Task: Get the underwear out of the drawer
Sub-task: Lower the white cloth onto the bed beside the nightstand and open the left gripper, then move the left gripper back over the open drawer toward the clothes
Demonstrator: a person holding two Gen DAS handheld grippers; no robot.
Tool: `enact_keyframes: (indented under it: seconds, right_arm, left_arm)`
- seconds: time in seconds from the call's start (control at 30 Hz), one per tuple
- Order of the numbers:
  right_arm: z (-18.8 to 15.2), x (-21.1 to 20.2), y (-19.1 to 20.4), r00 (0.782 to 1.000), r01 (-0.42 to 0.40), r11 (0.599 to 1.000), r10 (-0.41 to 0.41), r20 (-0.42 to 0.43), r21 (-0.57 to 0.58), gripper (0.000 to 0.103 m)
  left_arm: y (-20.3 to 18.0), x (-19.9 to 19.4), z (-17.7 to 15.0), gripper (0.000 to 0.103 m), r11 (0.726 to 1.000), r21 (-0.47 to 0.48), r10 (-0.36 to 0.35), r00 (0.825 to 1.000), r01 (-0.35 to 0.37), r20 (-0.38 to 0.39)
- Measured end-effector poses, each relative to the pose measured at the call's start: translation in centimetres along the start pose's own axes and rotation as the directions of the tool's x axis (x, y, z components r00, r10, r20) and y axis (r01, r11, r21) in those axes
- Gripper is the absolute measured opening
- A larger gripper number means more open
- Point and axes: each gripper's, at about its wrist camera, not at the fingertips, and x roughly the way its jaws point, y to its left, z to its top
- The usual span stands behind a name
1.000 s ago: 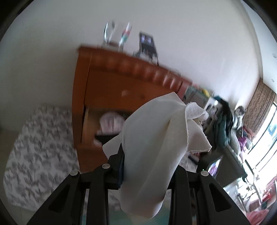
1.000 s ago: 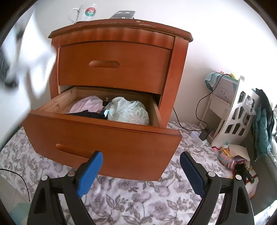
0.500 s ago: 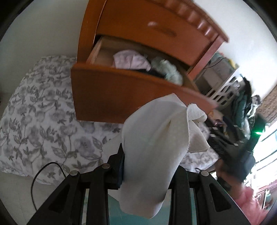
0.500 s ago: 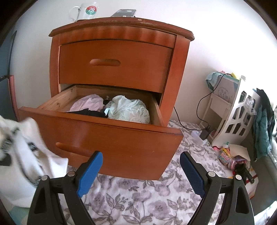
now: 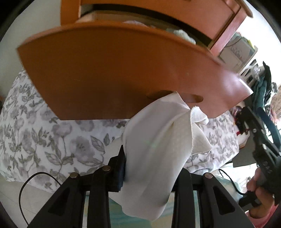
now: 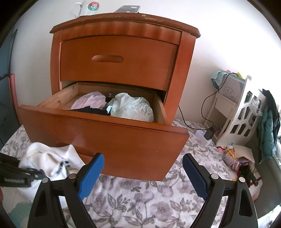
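A wooden nightstand (image 6: 123,52) stands against a white wall, its lower drawer (image 6: 108,135) pulled well out over a mat printed with grey flowers (image 6: 140,198). Inside the drawer lie a pale pink garment (image 6: 89,101), something black (image 6: 93,110) and a mint lace piece (image 6: 131,107). On top of the nightstand sit a glass mug (image 6: 87,7) and a dark flat object, cut off by the frame.

The left gripper (image 5: 149,168) has the white underwear (image 5: 158,145) between its fingers, low in front of the drawer face and just above the mat; its jaws are opening, though the cloth still bunches between them. The right gripper (image 6: 143,175) hangs with its blue pads (image 6: 91,175) wide apart and nothing between them, facing the drawer front.

To the right, a white openwork rack (image 6: 244,121), a charger and cable (image 6: 209,133), a teal garment (image 6: 267,131) and small clutter crowd the wall. A black cable (image 5: 31,184) loops off the mat's edge onto the pale floor.
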Motion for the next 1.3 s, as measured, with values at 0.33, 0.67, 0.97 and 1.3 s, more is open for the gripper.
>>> enact_keyframes:
  seconds: [0.33, 0.67, 0.97, 1.3]
  right_arm:
    - [-0.1, 0.2, -0.2, 1.0, -0.004, 1.0, 0.004, -0.008, 0.003, 0.093]
    - [-0.1, 0.0, -0.1, 1.0, -0.001, 1.0, 0.001, -0.001, 0.003, 0.093]
    - [0.0, -0.1, -0.3, 1.0, -0.003, 1.0, 0.003, 0.001, 0.009, 0.093]
    - [0.0, 0.0, -0.5, 1.0, -0.006, 1.0, 0.006, 0.0, 0.019, 0.093]
  left_arm:
    - [-0.7, 0.8, 0.3, 0.053, 1.0, -0.003, 0.01, 1.0, -0.01, -0.017]
    - [-0.9, -3.2, 0.4, 0.071, 1.0, -0.009, 0.019, 0.995, -0.018, 0.097]
    - [-0.3, -6.2, 0.2, 0.098, 0.999, -0.032, 0.032, 0.981, -0.027, 0.19]
    - [0.2, -12.8, 2.3, 0.103, 1.0, -0.01, -0.002, 0.917, 0.007, 0.399]
